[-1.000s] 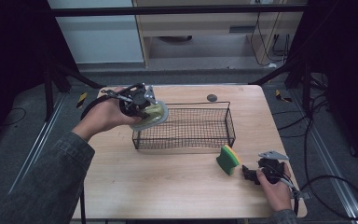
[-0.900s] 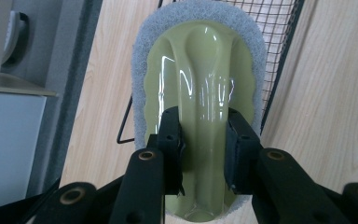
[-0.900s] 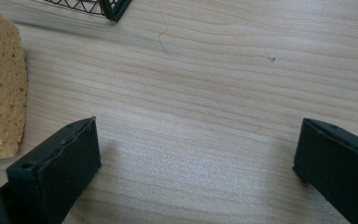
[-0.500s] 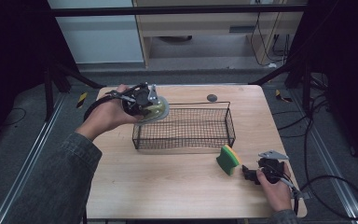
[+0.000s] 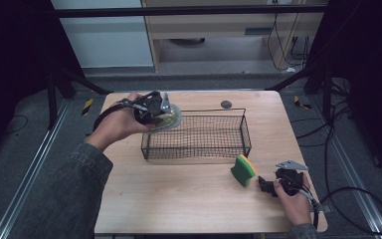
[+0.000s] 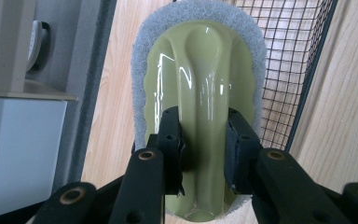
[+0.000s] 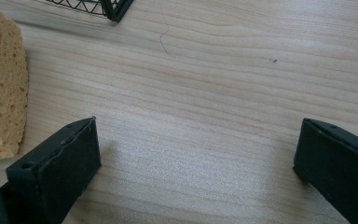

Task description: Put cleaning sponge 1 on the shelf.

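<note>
My left gripper (image 5: 160,110) is shut on the raised handle of a pale green scrubber with a grey pad (image 6: 200,84), held in the air over the left end of the black wire basket (image 5: 197,135). In the high view the scrubber (image 5: 168,118) overlaps the basket's left rim. A yellow and green sponge (image 5: 243,170) stands on the table just right of the basket's front corner. My right gripper (image 5: 264,185) rests low on the table beside that sponge, jaws wide open with bare wood between them (image 7: 196,154). The sponge's yellow side (image 7: 2,84) shows at the left of the right gripper view.
A small dark round disc (image 5: 226,104) lies behind the basket near the table's far edge. The wooden table (image 5: 179,199) has open room in front of the basket. A basket corner (image 7: 109,9) sits at the top of the right gripper view. Cables trail off the right side.
My left gripper has carried the scrubber slightly right, farther over the basket's left end. The right gripper and the sponge have stayed where they were.
</note>
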`<state>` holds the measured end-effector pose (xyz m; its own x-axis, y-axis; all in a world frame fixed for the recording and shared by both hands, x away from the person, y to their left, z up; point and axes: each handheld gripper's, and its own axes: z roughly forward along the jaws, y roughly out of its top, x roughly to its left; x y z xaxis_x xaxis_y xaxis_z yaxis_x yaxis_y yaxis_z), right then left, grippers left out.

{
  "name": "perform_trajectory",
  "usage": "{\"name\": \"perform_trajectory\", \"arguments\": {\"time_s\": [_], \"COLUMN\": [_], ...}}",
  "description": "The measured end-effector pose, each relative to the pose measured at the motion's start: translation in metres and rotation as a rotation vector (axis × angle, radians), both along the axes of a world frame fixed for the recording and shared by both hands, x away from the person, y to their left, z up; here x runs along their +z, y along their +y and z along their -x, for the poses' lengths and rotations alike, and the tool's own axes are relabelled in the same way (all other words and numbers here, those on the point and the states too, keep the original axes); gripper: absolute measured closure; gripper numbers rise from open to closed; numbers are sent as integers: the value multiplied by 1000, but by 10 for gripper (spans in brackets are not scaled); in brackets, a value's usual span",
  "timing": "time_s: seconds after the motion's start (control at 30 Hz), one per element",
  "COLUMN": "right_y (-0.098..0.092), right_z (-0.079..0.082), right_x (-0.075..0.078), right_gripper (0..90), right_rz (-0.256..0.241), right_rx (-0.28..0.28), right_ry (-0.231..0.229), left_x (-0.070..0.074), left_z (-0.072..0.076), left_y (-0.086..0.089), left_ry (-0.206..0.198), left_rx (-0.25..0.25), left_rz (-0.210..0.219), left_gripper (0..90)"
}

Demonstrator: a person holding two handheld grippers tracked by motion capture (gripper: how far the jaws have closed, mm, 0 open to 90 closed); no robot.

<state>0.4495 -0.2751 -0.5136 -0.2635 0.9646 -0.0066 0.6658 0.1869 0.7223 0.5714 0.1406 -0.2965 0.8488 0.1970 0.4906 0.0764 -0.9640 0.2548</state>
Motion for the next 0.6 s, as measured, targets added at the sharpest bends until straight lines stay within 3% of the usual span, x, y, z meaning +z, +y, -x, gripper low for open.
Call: {"name": "perform_trajectory", "arguments": {"time_s": [0.23, 0.6], "right_y": [0, 0], "right_z": [0, -1], "right_x": [0, 0], "right_gripper": [5, 5], "right_rz": [-1, 1], "right_rx": [0, 5], "right_ry": [1, -1], "left_x": [-13, -30], "left_z": [-2, -5], "left_y": [-11, -11], "left_ry": [-1, 18], "left_rx": [-26, -30], "left_rz": [-30, -49], "left_gripper": [709, 709]}}
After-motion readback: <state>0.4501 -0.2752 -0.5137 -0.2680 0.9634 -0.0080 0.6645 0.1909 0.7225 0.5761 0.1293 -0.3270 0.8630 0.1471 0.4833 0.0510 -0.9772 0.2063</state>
